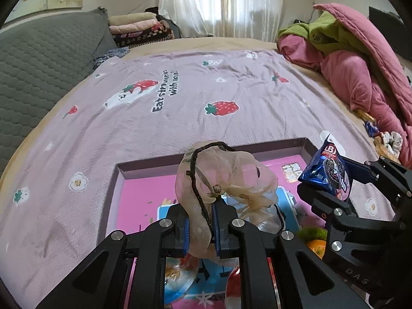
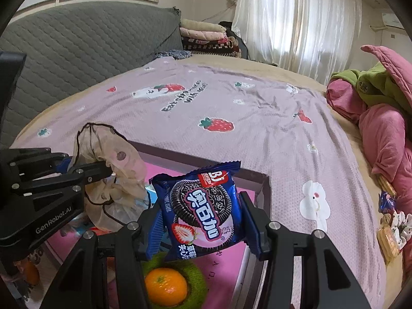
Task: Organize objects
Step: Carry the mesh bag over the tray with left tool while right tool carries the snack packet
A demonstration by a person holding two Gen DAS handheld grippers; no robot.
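My left gripper [image 1: 201,225] is shut on a sheer beige drawstring pouch [image 1: 226,177] with a dark cord, held above a shallow pink-bottomed box [image 1: 121,170] on the bed. The same pouch [image 2: 113,170] shows at the left of the right wrist view, pinched by the left gripper [image 2: 108,170]. My right gripper [image 2: 200,221] is shut on a blue cookie packet [image 2: 203,206] with a strawberry picture, held over the box's right corner [image 2: 262,185]. That packet [image 1: 327,170] and the right gripper [image 1: 332,180] also appear at the right of the left wrist view. An orange [image 2: 166,289] lies on a green fuzzy thing [image 2: 198,275] in the box.
A lilac strawberry-print sheet [image 1: 206,90] covers the bed. Pink and green bedding [image 1: 360,59] is piled at the right, with small snacks and a hair tie [image 2: 391,226] beside it. A grey quilted headboard [image 1: 38,59] and folded blankets [image 1: 139,28] stand at the back left.
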